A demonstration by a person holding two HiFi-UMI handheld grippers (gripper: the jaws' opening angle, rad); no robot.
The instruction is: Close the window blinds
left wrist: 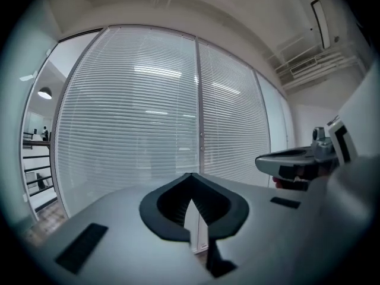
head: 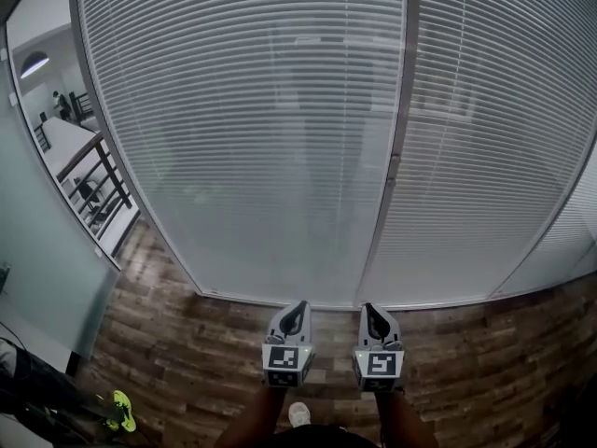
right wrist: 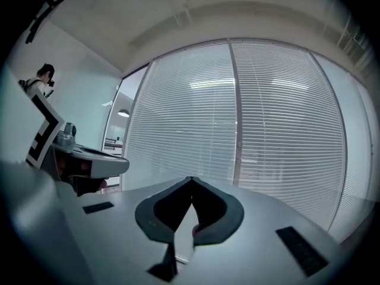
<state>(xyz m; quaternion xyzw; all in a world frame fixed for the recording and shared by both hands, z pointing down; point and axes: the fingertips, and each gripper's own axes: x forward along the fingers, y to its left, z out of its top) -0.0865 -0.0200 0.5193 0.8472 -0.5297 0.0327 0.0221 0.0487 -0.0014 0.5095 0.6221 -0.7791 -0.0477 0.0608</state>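
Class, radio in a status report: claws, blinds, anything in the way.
Left claw shut, empty. Right claw shut, empty. Blinds down, neither claw touching them. Nothing in the way, over.

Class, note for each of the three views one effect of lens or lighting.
Head view: fisheye bends the blinds and window frame into curves. Left gripper view: dark vignette at the corners, bright glare streaks across the blinds. Right gripper view: the same vignette and glare streaks.
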